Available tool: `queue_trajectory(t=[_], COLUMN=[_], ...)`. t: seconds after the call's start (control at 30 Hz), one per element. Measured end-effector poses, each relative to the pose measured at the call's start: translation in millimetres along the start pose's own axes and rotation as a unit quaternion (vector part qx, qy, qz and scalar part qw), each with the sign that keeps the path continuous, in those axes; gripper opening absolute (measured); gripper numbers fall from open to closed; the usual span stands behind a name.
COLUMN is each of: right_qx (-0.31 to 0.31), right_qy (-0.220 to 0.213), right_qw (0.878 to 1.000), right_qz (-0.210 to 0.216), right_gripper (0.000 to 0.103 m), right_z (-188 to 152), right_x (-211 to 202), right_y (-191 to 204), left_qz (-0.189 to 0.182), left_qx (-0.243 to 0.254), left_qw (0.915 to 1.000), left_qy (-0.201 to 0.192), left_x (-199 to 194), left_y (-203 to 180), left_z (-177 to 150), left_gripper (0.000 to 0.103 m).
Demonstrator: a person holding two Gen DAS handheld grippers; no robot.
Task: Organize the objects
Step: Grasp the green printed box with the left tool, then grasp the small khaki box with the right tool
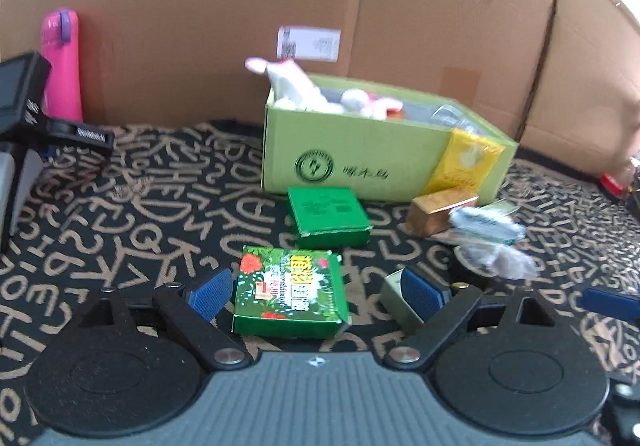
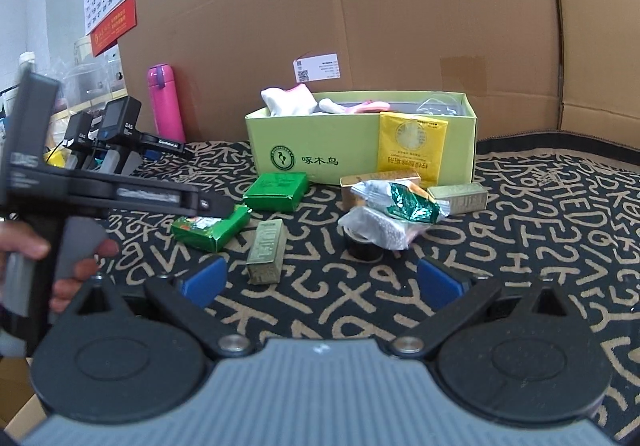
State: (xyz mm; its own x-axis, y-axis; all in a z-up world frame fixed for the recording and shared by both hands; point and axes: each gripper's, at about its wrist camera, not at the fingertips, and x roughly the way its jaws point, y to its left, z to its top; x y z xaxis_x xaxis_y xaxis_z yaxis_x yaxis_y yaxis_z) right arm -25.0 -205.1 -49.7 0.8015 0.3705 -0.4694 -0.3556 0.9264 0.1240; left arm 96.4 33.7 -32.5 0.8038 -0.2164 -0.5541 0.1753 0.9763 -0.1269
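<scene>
My left gripper (image 1: 316, 292) is open, its blue pads on either side of a green flowered box (image 1: 290, 296) lying on the patterned cloth; that box also shows in the right wrist view (image 2: 208, 230). A plain green box (image 1: 328, 215) lies just beyond it, in front of the light-green cardboard box (image 1: 360, 161) holding white and pink soft items. My right gripper (image 2: 320, 284) is open and empty above the cloth, near a small olive box (image 2: 267, 252). The left gripper's body (image 2: 100, 197) shows at the left of the right wrist view.
A yellow sachet (image 2: 412, 147) leans on the light-green box (image 2: 320, 149). Gold boxes (image 2: 460, 197), crumpled packets (image 2: 396, 205) and a dark cup (image 2: 364, 246) lie to the right. A pink bottle (image 2: 164, 101) and a black device (image 2: 120, 129) stand at the left. A brown cardboard wall (image 2: 360, 25) runs behind.
</scene>
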Motion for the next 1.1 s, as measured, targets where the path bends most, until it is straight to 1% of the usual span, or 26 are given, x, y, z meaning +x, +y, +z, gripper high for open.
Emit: queue_trajectory(t=[0.07, 0.13, 0.17, 0.2, 0.33, 0.4, 0.47, 0.5, 0.57, 0.67, 0.7, 0.8, 0.87, 1.1], right_qx=[0.001, -0.001, -0.004, -0.008, -0.022, -0.031, -0.043, -0.049, -0.058, -0.057, -0.056, -0.061, -0.06, -0.064], right_qy=[0.004, 0.011, 0.013, 0.014, 0.018, 0.025, 0.03, 0.035, 0.051, 0.074, 0.078, 0.081, 0.085, 0.085], right_qw=[1.0, 1.0, 1.0, 1.0, 1.0, 0.999, 0.999, 0.998, 0.997, 0.996, 0.995, 0.995, 0.994, 0.994], right_qz=[-0.001, 0.001, 0.002, 0.004, 0.006, 0.006, 0.009, 0.009, 0.005, 0.012, 0.013, 0.018, 0.022, 0.026], right_gripper=[0.103, 0.103, 0.103, 0.103, 0.103, 0.101, 0.091, 0.088, 0.068, 0.054, 0.052, 0.043, 0.033, 0.032], right_z=[-0.7, -0.8, -0.5, -0.3, 1.3, 3.7, 5.5, 6.5, 8.9, 12.8, 14.1, 17.1, 18.0, 19.3], right_x=[2.2, 5.7, 7.4, 9.1, 18.9, 26.4, 34.8, 39.9, 52.6, 70.9, 75.9, 87.1, 91.4, 94.5], right_y=[0.3, 1.4, 2.8, 4.7, 13.6, 18.9, 23.8, 25.8, 28.7, 31.5, 33.0, 39.8, 42.0, 43.5], left_qz=[0.002, 0.005, 0.009, 0.012, -0.007, -0.006, -0.004, -0.004, -0.002, -0.001, -0.001, 0.0, 0.001, 0.001], left_qx=[0.002, 0.006, 0.003, 0.001, -0.015, -0.013, -0.011, -0.01, -0.011, -0.011, -0.012, -0.011, -0.011, -0.014], left_qw=[0.9999, 0.9995, 0.9994, 0.9994, 0.9993, 0.9992, 0.9992, 0.9993, 0.9992, 0.9992, 0.9991, 0.9991, 0.9992, 0.9991], left_qy=[0.017, 0.029, 0.034, 0.033, 0.035, 0.038, 0.038, 0.037, 0.039, 0.039, 0.04, 0.04, 0.039, 0.041], left_x=[12.3, 21.8, 24.6, 24.7, 17.3, 11.1, 4.5, 1.3, -3.2, -8.1, -8.5, -8.8, -8.5, -6.5], left_y=[1.6, 3.9, 6.3, 8.9, 18.8, 18.5, 17.3, 17.3, 18.6, 20.5, 21.1, 20.9, 22.1, 22.4], left_z=[-0.9, -2.3, -3.2, -3.8, -4.5, -6.4, -10.0, -12.3, -15.5, -17.8, -18.2, -18.8, -18.7, -17.2], left_gripper=[0.093, 0.087, 0.072, 0.065, 0.064, 0.064, 0.064, 0.064, 0.064, 0.064, 0.064, 0.064, 0.065, 0.064])
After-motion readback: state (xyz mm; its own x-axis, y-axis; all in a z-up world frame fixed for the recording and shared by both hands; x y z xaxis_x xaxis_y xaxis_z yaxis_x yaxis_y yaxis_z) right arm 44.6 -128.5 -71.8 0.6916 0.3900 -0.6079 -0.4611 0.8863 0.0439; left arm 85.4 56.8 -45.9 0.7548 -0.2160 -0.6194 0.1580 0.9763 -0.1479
